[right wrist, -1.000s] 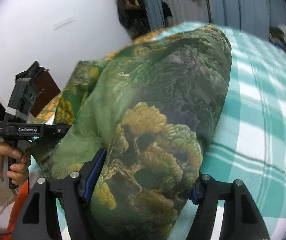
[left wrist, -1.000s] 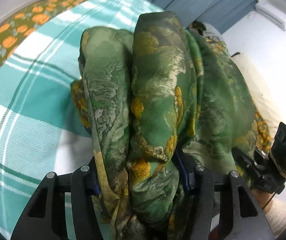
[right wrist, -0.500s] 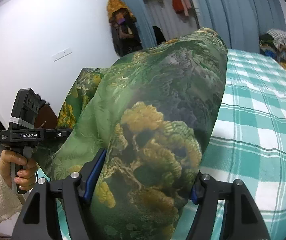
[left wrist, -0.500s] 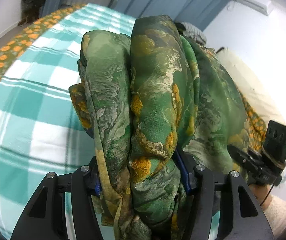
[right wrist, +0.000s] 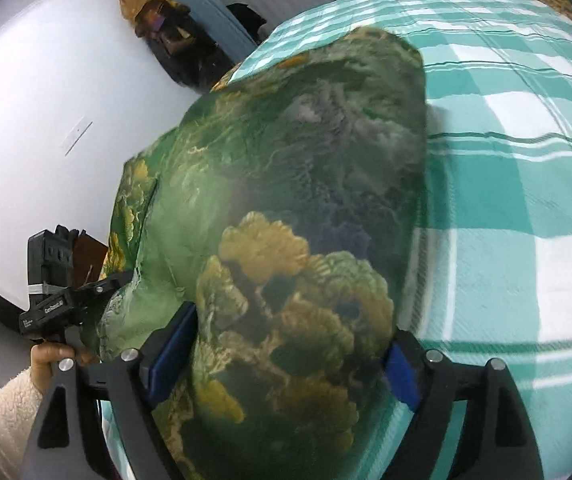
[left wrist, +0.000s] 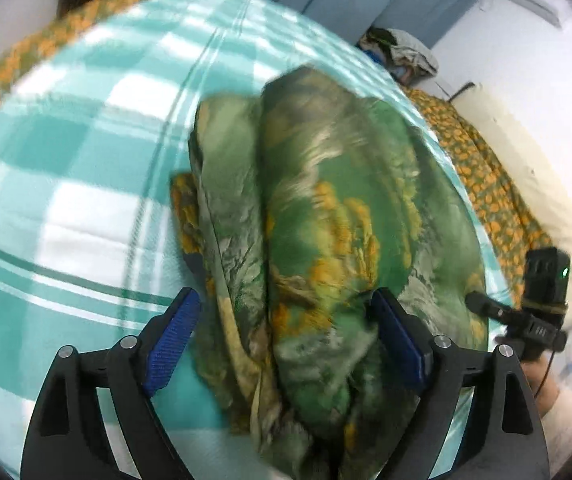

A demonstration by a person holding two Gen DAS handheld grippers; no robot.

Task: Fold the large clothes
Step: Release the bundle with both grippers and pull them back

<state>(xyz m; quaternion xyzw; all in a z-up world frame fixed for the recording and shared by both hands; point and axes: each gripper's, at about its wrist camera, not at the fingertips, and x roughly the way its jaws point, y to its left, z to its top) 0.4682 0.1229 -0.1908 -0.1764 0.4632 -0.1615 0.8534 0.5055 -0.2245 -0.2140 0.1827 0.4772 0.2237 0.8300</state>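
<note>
The bunched green silky garment printed with yellow and orange clouds (left wrist: 326, 240) lies piled on the bed, straight ahead of your left claw (left wrist: 283, 340) and running down between its two blue-padded fingers. That claw's jaws have just been opening: its left pad (left wrist: 171, 334) stands clear of the cloth with bedding showing in the gap, while the right pad sits at the edge of the folds, pressing on nothing you can see. From the other side, the same garment (right wrist: 286, 200) fills the space in front of your right claw (right wrist: 286, 356), whose jaws have also just been opening; the cloth bulges between the pads and covers most of the right one, so whether it touches them cannot be told. Beneath the garment, spreading out to both sides of the claws, is the teal and white checked blanket (left wrist: 77, 168) covering the bed. Beyond its edges lies an orange-flowered sheet (left wrist: 486, 168), and a cream pillow (left wrist: 534, 200) rests against the white wall.
</note>
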